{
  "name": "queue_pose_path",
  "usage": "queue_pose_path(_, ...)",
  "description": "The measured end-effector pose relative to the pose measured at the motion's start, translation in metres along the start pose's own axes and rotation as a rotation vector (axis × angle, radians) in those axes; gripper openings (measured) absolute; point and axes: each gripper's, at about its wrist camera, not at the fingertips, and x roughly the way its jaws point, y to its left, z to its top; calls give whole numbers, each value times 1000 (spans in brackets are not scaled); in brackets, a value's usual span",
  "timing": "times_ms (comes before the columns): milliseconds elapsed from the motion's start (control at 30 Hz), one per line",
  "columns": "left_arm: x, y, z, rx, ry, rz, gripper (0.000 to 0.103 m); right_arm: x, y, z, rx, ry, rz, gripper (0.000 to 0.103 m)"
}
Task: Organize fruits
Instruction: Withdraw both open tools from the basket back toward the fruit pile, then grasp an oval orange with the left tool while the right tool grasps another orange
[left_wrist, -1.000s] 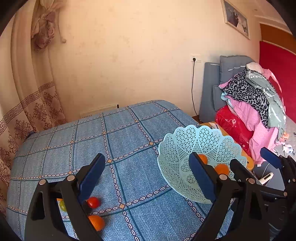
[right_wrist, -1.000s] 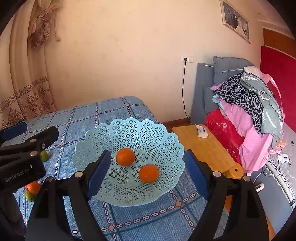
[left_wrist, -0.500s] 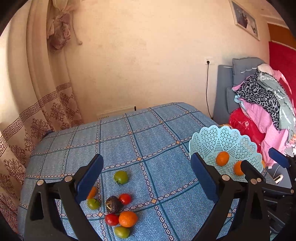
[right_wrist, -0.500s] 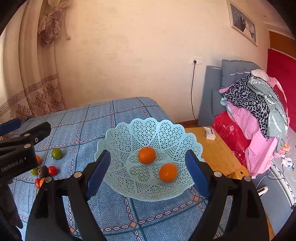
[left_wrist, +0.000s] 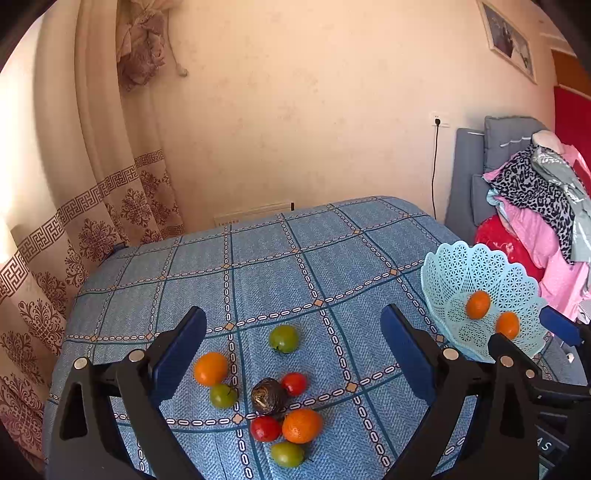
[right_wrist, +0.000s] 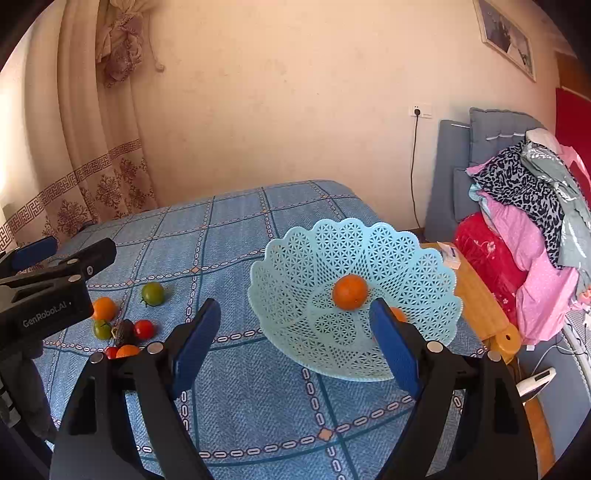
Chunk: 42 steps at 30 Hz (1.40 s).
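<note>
Blue-padded left gripper (left_wrist: 293, 350) hangs spread wide, grasping nothing, above the loose fruit cluster (left_wrist: 271, 397) on the checked tablecloth (left_wrist: 258, 266). At its 3 o'clock sits the lattice basket (right_wrist: 332, 251) with two oranges (right_wrist: 350, 291). Right gripper (right_wrist: 301, 347) is likewise released, the basket lying between its pads toward 1 o'clock.

Blue checked tablecloth (left_wrist: 258, 266) carries lace-pattern basket (left_wrist: 458, 266) at right, loose fruit cluster (left_wrist: 273, 398) at left.

Four oranges (left_wrist: 211, 368), three green tomatoes (left_wrist: 283, 338), two red tomatoes (left_wrist: 294, 383)
</note>
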Motion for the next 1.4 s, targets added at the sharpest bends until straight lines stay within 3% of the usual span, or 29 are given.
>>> queue_pose_path(433,30,76,-13,-152,81,48,94,15,53,-17,-50,84,166,84)
queue_pose_path(833,76,107,-45,-212,213,43,94,47,95,-42,-77,226,274,84)
queue_pose_path(967,96,116,-57,-248,273,23,78,52,100,-46,-83,242,279,84)
queue_pose_path(1133,114,118,-68,-285,315,-27,70,58,104,-49,-88,260,282,84)
queue_pose_path(1267,126,117,-75,-290,342,-43,48,61,106,-51,-86,268,291,84)
queue_pose_path(1400,125,117,-75,-291,325,-50,38,64,109,-53,-93,269,302,84)
